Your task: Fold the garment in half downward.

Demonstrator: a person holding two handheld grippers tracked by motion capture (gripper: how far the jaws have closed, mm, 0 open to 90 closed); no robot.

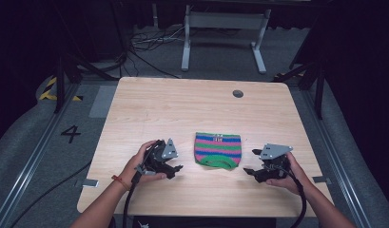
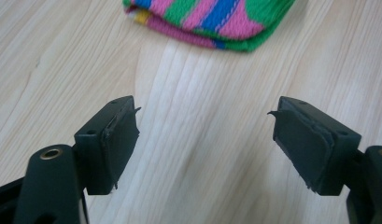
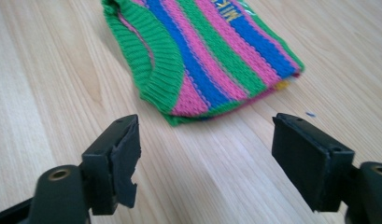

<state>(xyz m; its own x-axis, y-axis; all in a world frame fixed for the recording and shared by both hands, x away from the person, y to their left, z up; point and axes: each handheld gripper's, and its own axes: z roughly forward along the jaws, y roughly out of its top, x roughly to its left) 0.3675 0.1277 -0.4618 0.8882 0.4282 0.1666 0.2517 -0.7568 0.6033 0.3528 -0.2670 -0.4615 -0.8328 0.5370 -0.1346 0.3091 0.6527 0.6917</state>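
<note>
A small knitted garment (image 1: pixel 218 149) with green, pink and blue stripes lies flat near the middle of the wooden table (image 1: pixel 182 104). My left gripper (image 1: pixel 176 169) rests to its left, held in a hand, jaws open and empty, pointing toward the knit. In the left gripper view the knit (image 2: pixel 212 21) lies beyond the open jaws (image 2: pixel 205 140). My right gripper (image 1: pixel 250 161) sits to the right of the knit, open and empty. In the right gripper view the garment (image 3: pixel 207 56) with its green ribbed edge lies just past the gripper (image 3: pixel 205 154).
A round grommet hole (image 1: pixel 238 93) sits in the table's far right part. Beyond the table stand a white frame (image 1: pixel 225 38) and loose cables (image 1: pixel 149 42) on the grey floor. A floor mark "4" (image 1: pixel 71 134) lies left of the table.
</note>
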